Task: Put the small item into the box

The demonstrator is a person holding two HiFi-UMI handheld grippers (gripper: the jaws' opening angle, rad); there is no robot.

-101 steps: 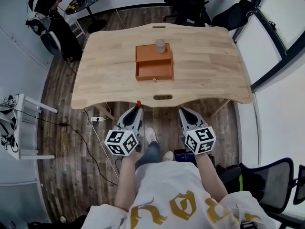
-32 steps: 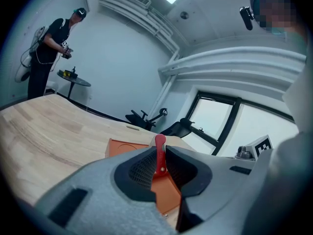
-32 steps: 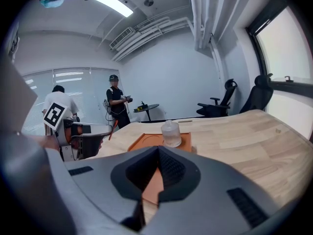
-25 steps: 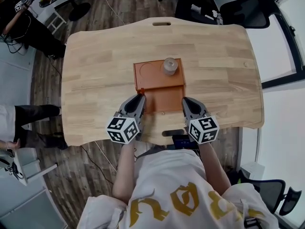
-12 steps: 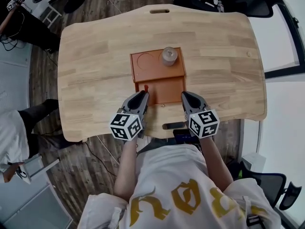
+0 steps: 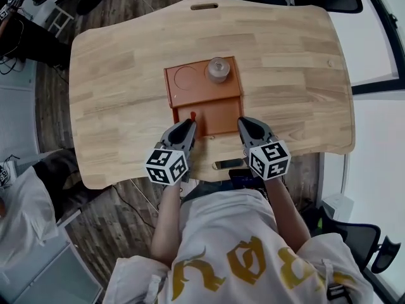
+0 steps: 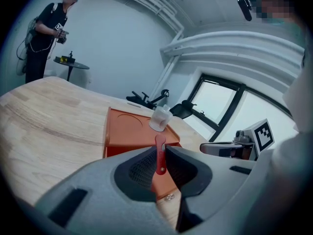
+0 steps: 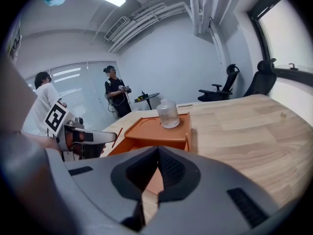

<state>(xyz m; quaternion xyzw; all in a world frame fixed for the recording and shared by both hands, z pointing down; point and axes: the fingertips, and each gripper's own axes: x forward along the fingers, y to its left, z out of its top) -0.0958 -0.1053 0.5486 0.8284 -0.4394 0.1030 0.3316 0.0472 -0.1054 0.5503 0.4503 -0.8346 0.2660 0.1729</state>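
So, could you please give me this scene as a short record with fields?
left gripper: shut on small red item, at open half of the box
right gripper: shut, empty, near the box's right side
box: orange, open, on wooden table
glass jar: upright on the box's flat half
task state: item held, not released

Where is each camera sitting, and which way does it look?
Head view: on the person's head, looking steeply down at table, orange box, left claw, right claw, forearms.
Left gripper view: on the left claw, looking along jaws shut on the red stick toward the box.
Right gripper view: on the right claw, jaws together, facing the box.
Shared: all show the jar.
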